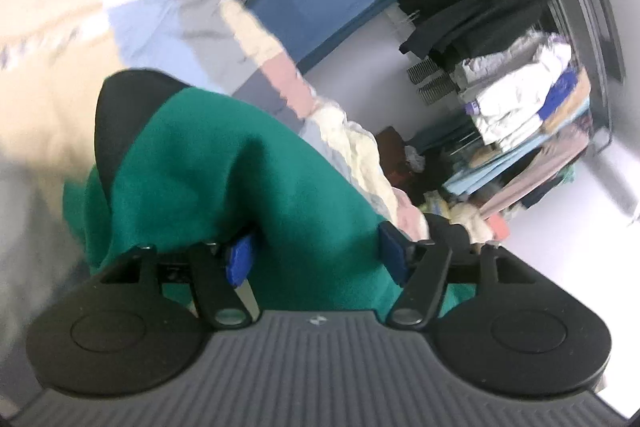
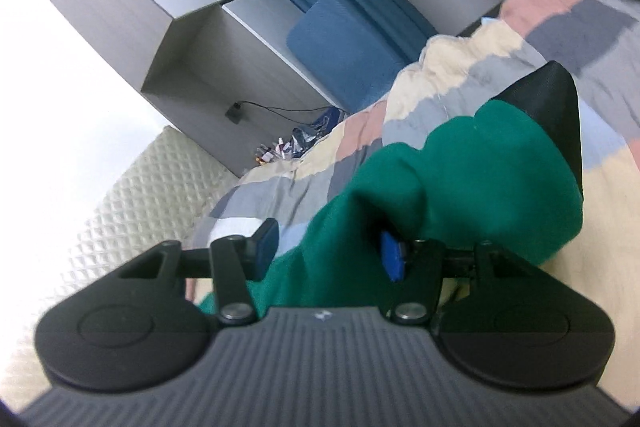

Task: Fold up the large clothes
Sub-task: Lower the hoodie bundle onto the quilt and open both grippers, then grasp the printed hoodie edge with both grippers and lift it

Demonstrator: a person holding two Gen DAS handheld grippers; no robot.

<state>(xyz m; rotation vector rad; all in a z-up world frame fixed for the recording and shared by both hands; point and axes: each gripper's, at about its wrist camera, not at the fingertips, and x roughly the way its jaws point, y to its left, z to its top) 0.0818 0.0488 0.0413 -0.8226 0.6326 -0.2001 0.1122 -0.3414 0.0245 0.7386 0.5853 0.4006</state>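
The left gripper [image 1: 316, 259] stands released. Its blue pads [image 1: 240, 261] are apart, with the green garment [image 1: 240, 179] heaped loosely between them and hung over one black finger [image 1: 120, 115]. The right gripper [image 2: 328, 255] is also let go. One pad is clear of the cloth, and the other is tucked into a fold of the same green garment [image 2: 460, 179].

The garment lies bunched on the checked bedspread [image 2: 460, 79], which runs out from under it on every side.

The main risk, as I judge it, is snagging. Cloth draped over a finger may be dragged along when either gripper pulls away, which would spoil whatever fold is there. A jaw closing blind could also pinch the bedspread beneath the garment and lift both. Closing on a thick wad instead of a single edge would give a crooked fold.

Much is hidden:
- The garment's outline, sleeves, hem and collar cannot be made out, so I cannot tell its type or how far the folding has got.
- In the left wrist view the bedspread [image 1: 60, 27] beyond the garment is blurred.
- In the same view the left gripper's other fingertip is buried under the green cloth.

Behind the garment a blue cushion [image 2: 340, 43] leans at the head of the bed. Farther back stands a rack of stacked clothes [image 1: 520, 99], too smeared to sort.
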